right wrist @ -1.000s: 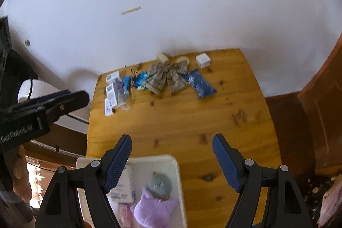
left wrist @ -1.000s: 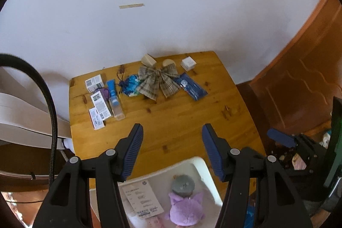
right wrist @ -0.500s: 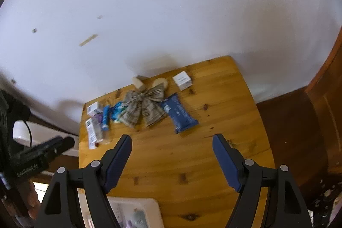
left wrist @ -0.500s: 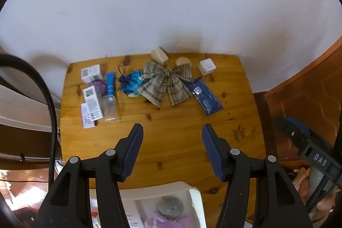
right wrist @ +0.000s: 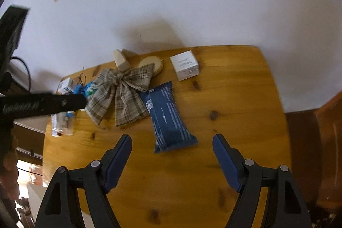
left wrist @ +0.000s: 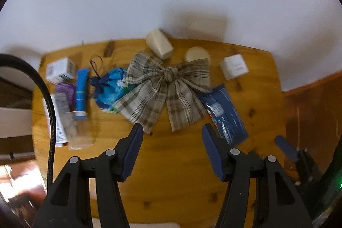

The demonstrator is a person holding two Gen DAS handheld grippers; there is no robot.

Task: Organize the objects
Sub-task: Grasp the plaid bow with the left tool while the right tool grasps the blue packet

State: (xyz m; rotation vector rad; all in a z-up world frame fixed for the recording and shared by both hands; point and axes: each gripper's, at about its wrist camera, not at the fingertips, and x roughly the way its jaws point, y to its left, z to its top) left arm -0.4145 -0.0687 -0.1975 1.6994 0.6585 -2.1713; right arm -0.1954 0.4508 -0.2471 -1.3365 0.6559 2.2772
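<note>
A plaid fabric bow (left wrist: pixel 168 89) (right wrist: pixel 119 93) lies at the middle back of the wooden table (left wrist: pixel 175 164) (right wrist: pixel 235 110). A dark blue wipes pack (left wrist: pixel 224 114) (right wrist: pixel 166 116) lies to its right. A white box (left wrist: pixel 234 66) (right wrist: pixel 185 65), a beige block (left wrist: pixel 159 46) and a round beige disc (right wrist: pixel 152 62) sit along the wall. At the left lie a blue pouch (left wrist: pixel 111 89), a blue tube (left wrist: pixel 81 93) and small boxes (left wrist: pixel 61 72). My left gripper (left wrist: pixel 171 131) hangs open just short of the bow. My right gripper (right wrist: pixel 172 140) stands open around the pack's near end.
A white wall rises behind the table. A black cable (left wrist: pixel 47 99) arcs at the left of the left wrist view. The left tool's black body (right wrist: pixel 42 105) crosses the right wrist view at the left. Brown wood panelling (left wrist: pixel 310 110) stands to the right.
Both grippers have moved forward and down toward the row of objects, which now look much larger. The white bin with the purple toy has dropped out of view.
</note>
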